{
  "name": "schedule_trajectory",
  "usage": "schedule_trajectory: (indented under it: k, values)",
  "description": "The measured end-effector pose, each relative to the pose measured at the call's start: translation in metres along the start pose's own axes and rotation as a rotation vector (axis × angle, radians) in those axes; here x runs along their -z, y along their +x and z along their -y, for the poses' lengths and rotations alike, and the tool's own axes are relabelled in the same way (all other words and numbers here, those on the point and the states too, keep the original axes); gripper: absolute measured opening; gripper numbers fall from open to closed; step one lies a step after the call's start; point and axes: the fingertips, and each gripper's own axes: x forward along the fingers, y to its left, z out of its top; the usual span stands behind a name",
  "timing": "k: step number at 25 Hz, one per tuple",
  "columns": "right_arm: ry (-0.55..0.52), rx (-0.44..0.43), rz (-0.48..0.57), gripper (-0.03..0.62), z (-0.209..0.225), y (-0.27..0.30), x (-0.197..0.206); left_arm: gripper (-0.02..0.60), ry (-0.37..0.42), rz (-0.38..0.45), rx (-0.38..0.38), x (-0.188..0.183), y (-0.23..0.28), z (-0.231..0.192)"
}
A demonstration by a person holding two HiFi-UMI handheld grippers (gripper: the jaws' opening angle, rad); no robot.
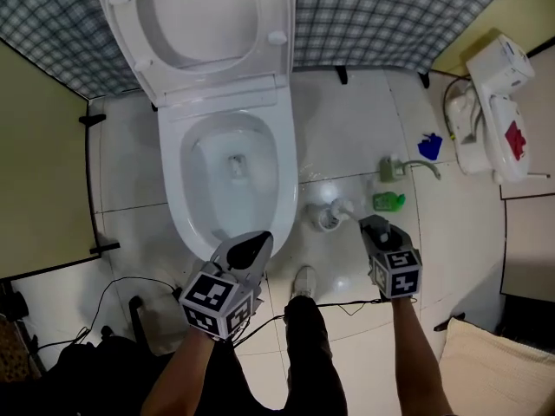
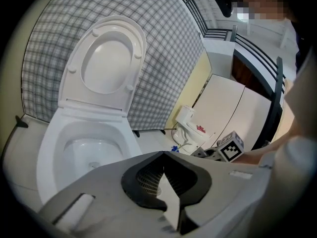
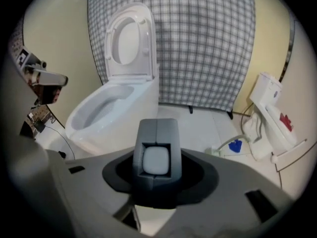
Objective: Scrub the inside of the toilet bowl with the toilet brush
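Looking steeply down on a white toilet (image 1: 230, 172) with raised seat (image 1: 130, 37), set against a checked backdrop (image 1: 390, 16) on a glossy pale floor (image 1: 347, 137). At lower left, just over the front rim of the bowl, the left gripper (image 1: 251, 248), jaws closed tip to tip on nothing. At lower right, beside the toilet, the right gripper (image 1: 373, 226), angled steeply downward, jaws clamped on the pale, squarish handle end of the toilet brush (image 3: 156, 161). Brush outside the bowl, off to its right; brush head not made out. Just left of that gripper, on the floor close to the toilet's side, a round brush holder (image 1: 327, 219). Further right, a green bottle (image 1: 388, 202), a small blue object (image 1: 430, 146) and a white unit (image 1: 499, 102) with a red mark. Between the two forearms, a white shoe (image 1: 303, 282)
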Motion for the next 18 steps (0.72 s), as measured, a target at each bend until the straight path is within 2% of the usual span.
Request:
schedule_trajectory:
  k: [7, 11, 15, 18]
  values:
    - [0.010, -0.007, 0.294, 0.193, -0.012, -0.105, -0.124, 0.009, 0.002, 0.075, -0.068, -0.059, -0.037, -0.018]
    - [0.063, -0.065, 0.456, 0.193, -0.036, -0.151, -0.185, 0.009, 0.009, 0.095, -0.100, -0.089, -0.057, -0.021]
    - [0.081, -0.163, 0.529, 0.193, -0.078, -0.169, -0.226, 0.009, 0.030, 0.094, -0.124, -0.102, -0.074, -0.025]
    - [0.075, -0.222, 0.527, 0.193, -0.108, -0.161, -0.243, 0.009, 0.037, 0.090, -0.155, -0.109, -0.080, -0.032]
